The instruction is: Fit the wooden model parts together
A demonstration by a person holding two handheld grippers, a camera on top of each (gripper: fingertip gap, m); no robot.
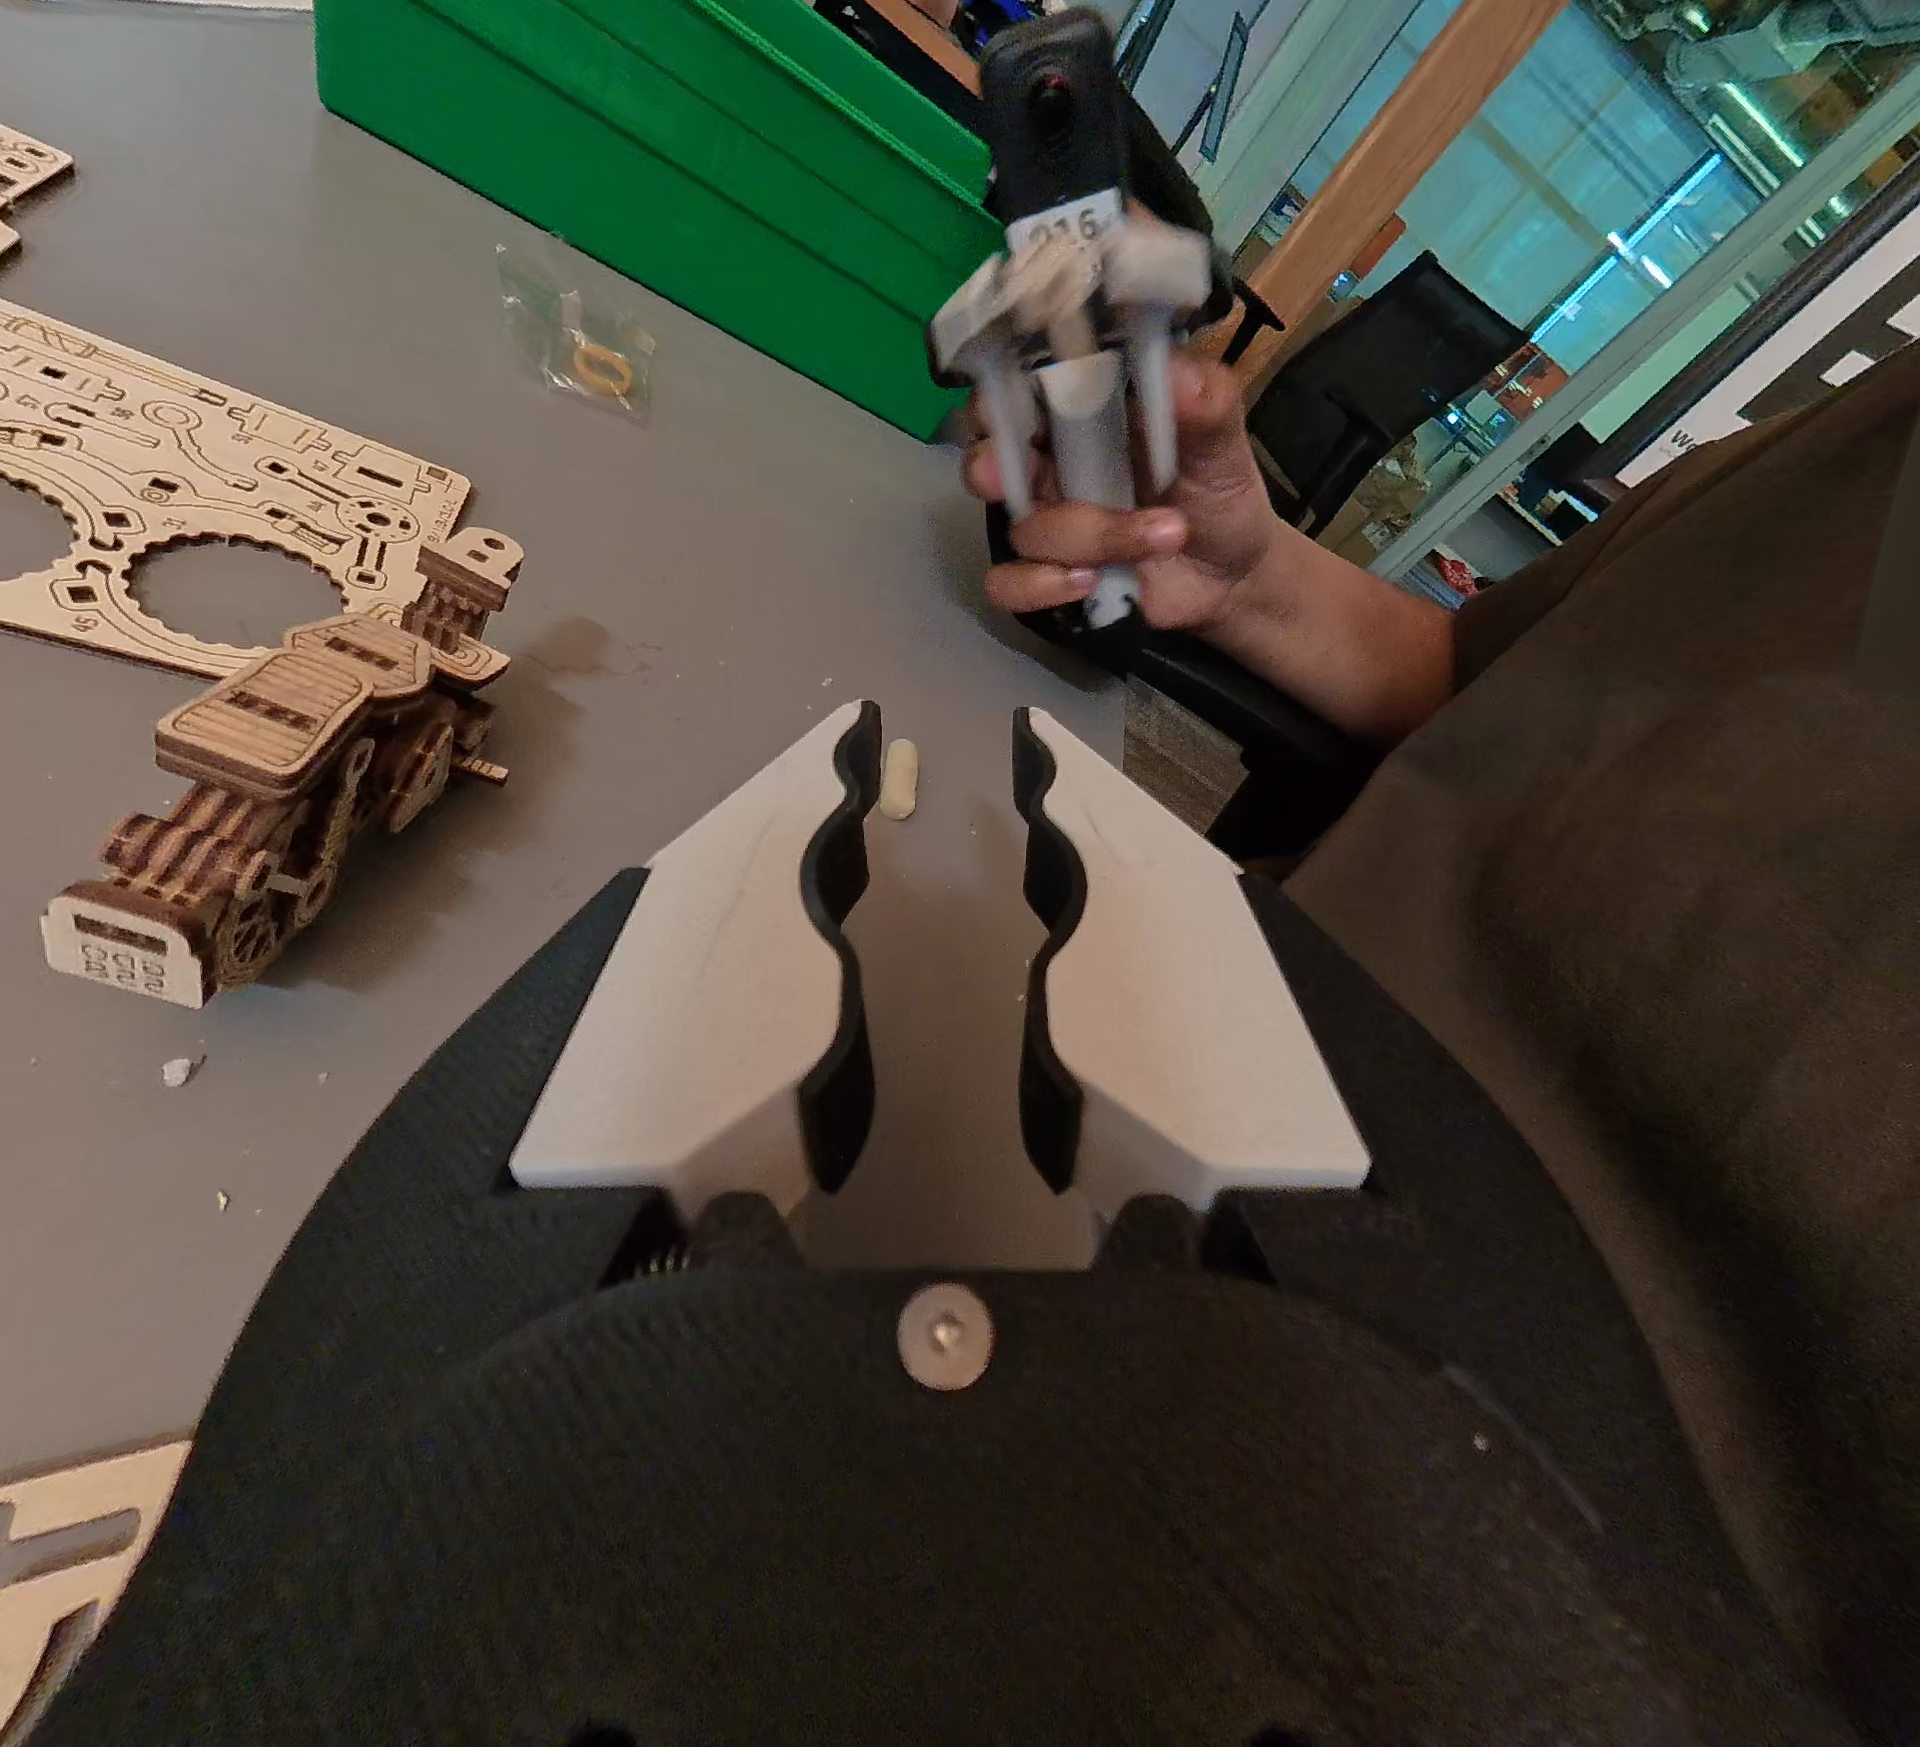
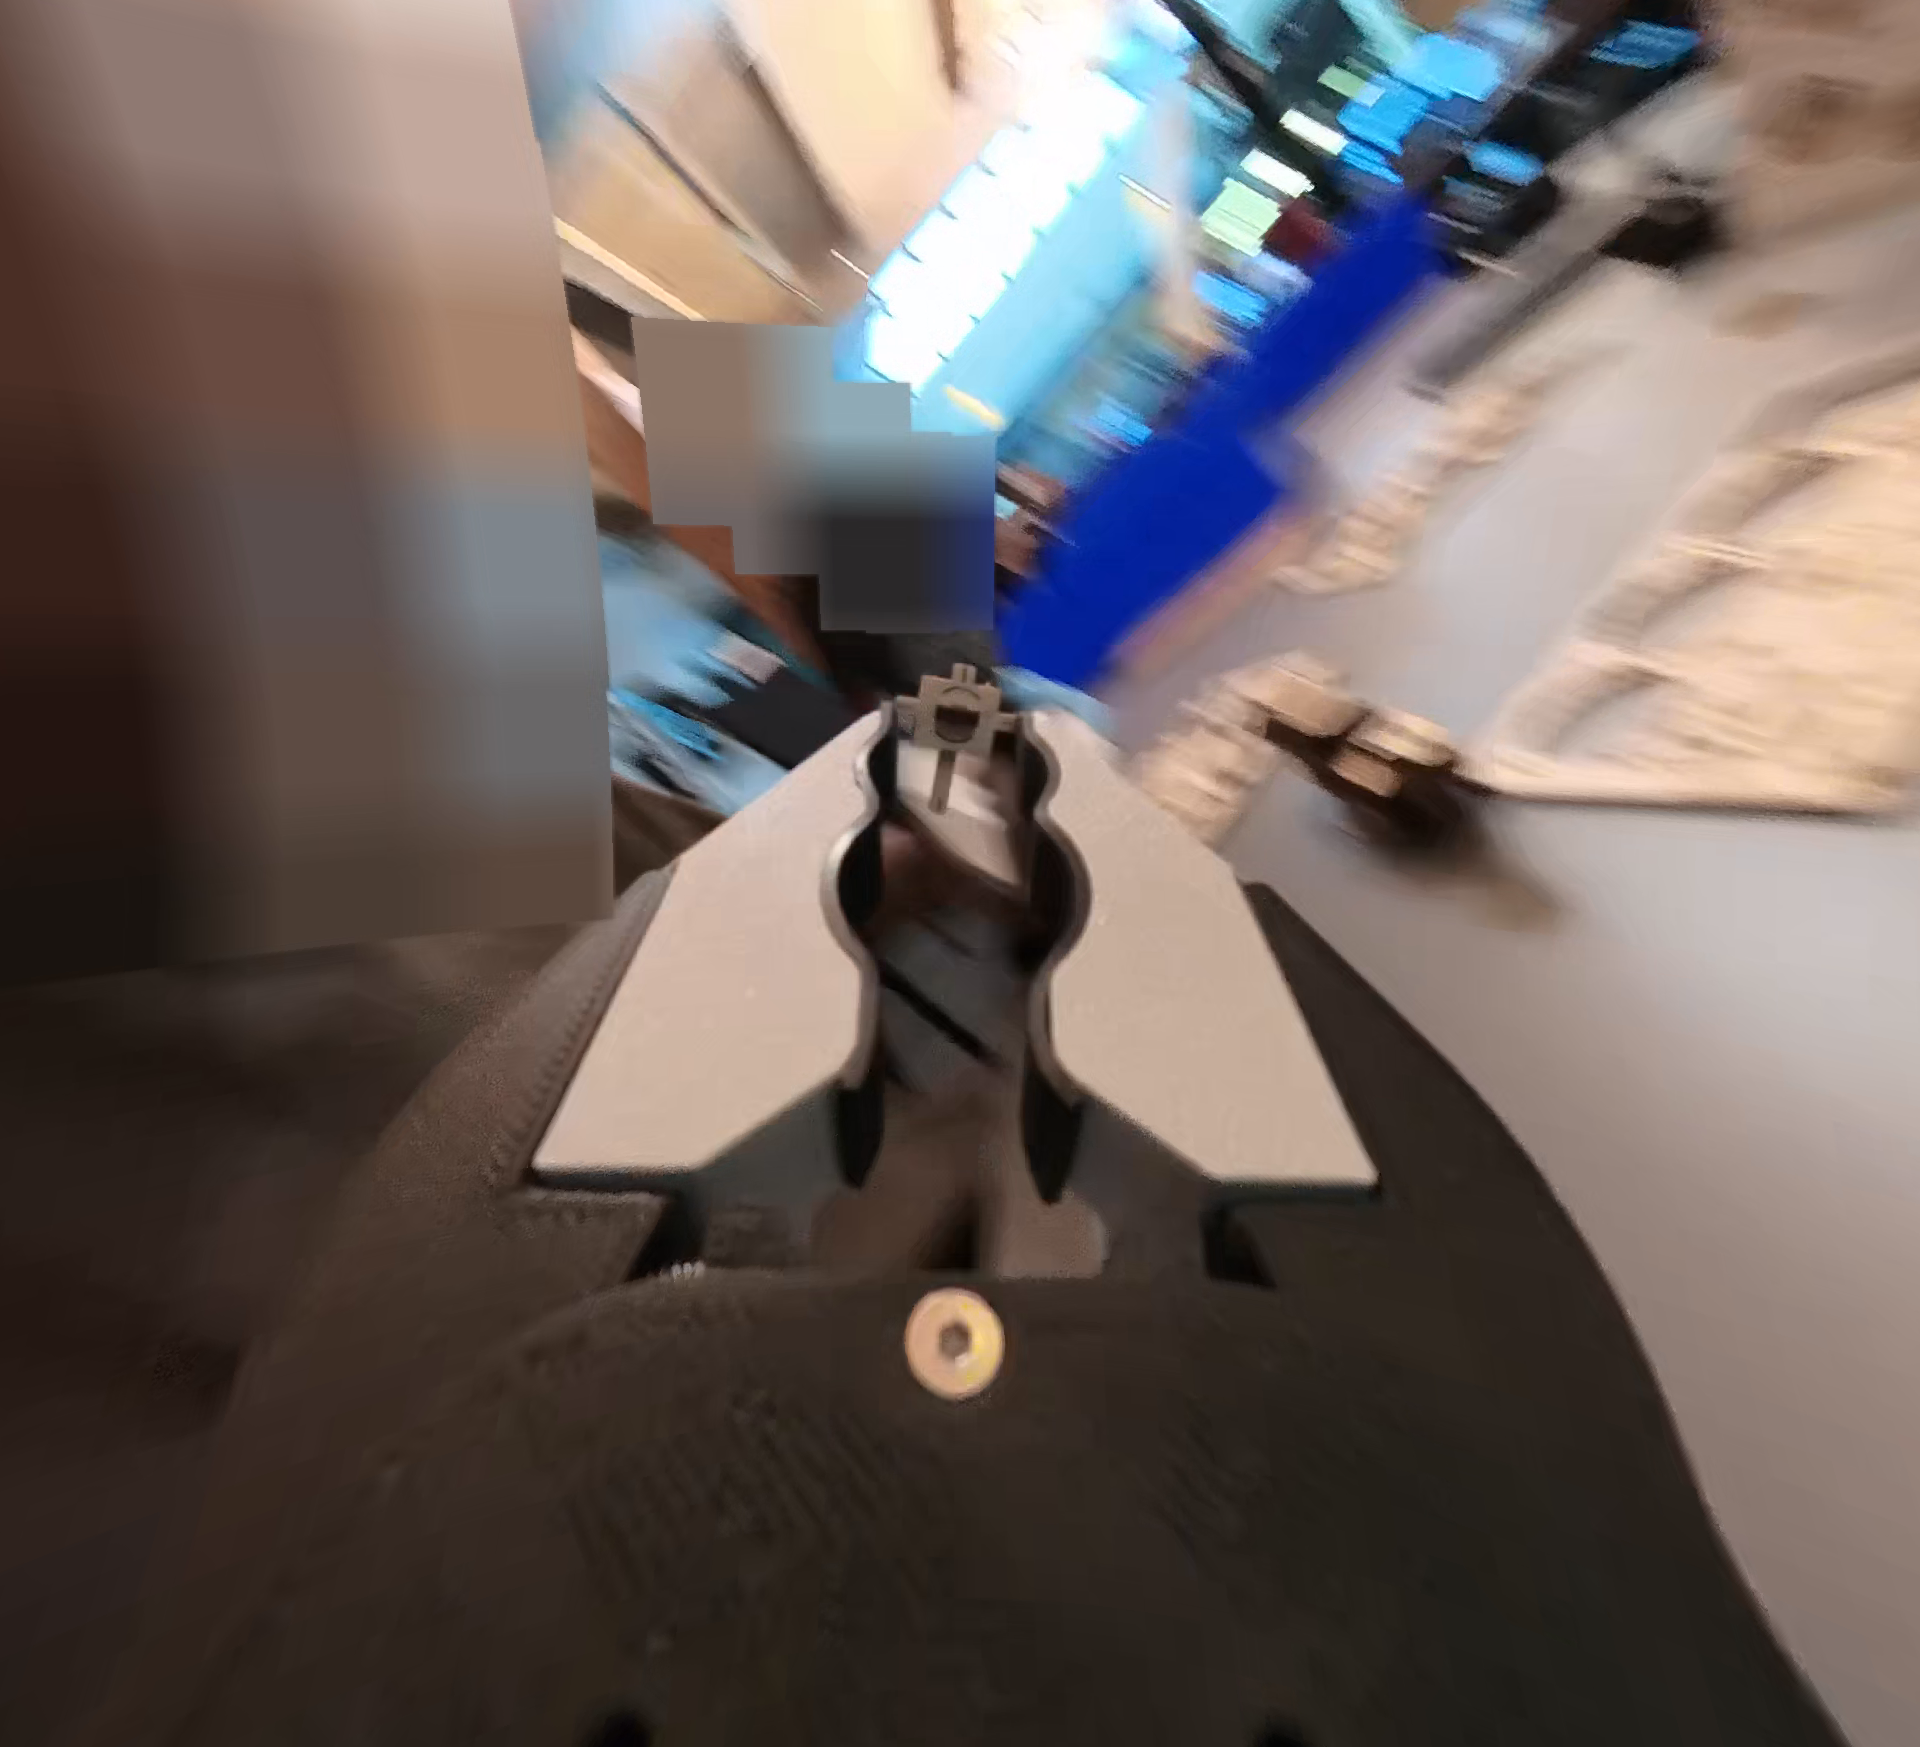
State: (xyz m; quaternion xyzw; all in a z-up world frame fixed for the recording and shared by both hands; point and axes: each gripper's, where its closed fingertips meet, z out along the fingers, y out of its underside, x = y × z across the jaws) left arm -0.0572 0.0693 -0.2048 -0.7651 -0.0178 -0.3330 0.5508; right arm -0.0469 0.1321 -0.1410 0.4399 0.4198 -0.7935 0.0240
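My left gripper (image 1: pixel 945 721) is open and empty, low over the grey table (image 1: pixel 727 554). A small white pellet (image 1: pixel 898 778) lies on the table between its tips. A partly built wooden model vehicle (image 1: pixel 301 793) stands to its left. My right gripper (image 2: pixel 956 731) is shut on a small flat wooden part (image 2: pixel 954 718) with a round hole and a thin stem, held at its fingertips. In the left wrist view a hand (image 1: pixel 1195 544) holds that gripper raised at the table's right edge. The right wrist view is motion-blurred.
A punched-out wooden parts sheet (image 1: pixel 208 492) lies at the left. A small plastic bag with a yellow ring (image 1: pixel 582 341) lies in front of a green box (image 1: pixel 623 97). Small crumbs lie on the table. The blurred model (image 2: pixel 1361 752) and pale sheets (image 2: pixel 1714 658) show in the right wrist view. My right fingertips sit around 9 cm from my left ones.
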